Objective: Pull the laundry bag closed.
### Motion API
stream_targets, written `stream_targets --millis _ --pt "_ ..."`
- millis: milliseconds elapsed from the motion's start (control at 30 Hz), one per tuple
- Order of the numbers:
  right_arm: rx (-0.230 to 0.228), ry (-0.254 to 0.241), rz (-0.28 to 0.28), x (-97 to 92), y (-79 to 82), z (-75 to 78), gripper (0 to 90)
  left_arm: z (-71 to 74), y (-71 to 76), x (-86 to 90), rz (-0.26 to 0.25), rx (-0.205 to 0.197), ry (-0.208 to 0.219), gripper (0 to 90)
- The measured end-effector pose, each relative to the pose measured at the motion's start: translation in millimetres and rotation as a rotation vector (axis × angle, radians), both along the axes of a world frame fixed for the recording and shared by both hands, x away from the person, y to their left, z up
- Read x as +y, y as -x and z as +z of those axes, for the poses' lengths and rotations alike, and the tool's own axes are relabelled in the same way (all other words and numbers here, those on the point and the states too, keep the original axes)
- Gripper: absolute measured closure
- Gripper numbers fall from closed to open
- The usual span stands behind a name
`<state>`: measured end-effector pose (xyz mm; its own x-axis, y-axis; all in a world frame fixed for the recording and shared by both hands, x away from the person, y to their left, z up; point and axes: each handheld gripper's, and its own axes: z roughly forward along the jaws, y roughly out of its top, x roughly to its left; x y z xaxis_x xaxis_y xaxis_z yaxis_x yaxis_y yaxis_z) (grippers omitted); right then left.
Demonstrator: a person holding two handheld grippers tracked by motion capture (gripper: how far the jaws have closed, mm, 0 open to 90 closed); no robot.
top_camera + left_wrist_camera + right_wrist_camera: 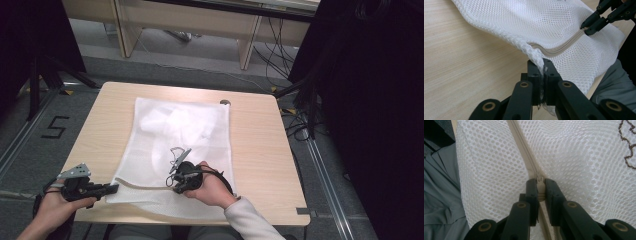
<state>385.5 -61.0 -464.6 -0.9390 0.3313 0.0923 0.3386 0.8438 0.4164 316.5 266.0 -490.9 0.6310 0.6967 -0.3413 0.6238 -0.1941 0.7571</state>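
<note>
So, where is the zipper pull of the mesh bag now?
The zipper pull sits clamped between the right gripper's jaws, near the mesh bag's front edge, right of the left gripper pinching its corner.

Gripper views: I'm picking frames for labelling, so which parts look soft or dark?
Left gripper view: mesh bag sharp, left gripper base soft. Right gripper view: zipper pull crisp, right gripper linkage blurred. High view: evenly lit table, dark sides.
</note>
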Motion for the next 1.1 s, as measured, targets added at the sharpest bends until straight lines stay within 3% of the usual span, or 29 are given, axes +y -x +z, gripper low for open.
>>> stream_targets --millis 167,200,300,400,533,567,700,1100 --pt "-0.008 0.006 -0.014 -1.2 -0.3 1.1 82.4 -0.1 0.1 -0.2 0.004 -0.001 0.004 85.5" --pt "-0.024 0.012 0.011 -2.5 -2.1 0.9 82.4 -0.1 0.1 -0.2 0.004 -0.001 0.003 85.5" --pt "0.003 0.000 -0.010 -4.7 -1.2 0.6 82.4 -0.2 -0.1 0.0 0.001 0.001 0.001 85.4" --pt "-0.019 0.007 0.011 -6.0 -2.7 0.3 82.4 -0.1 -0.1 0.2 0.000 0.000 -0.002 85.5" --pt "-0.012 0.004 0.008 -6.1 -2.2 1.1 82.4 -0.2 -0.1 0.1 -0.001 -0.001 -0.002 85.4" --pt "-0.014 0.024 -0.026 -6.7 -1.0 1.9 82.4 -0.2 -0.1 0.2 0.000 0.001 -0.001 85.5" --pt "0.003 0.000 -0.019 -8.7 -1.6 1.3 82.3 -0.3 -0.1 0.1 0.001 0.001 0.000 85.4" --pt "-0.017 0.018 -0.026 -11.0 -1.8 2.2 82.4 -0.2 0.0 0.3 0.000 0.001 -0.003 85.4"
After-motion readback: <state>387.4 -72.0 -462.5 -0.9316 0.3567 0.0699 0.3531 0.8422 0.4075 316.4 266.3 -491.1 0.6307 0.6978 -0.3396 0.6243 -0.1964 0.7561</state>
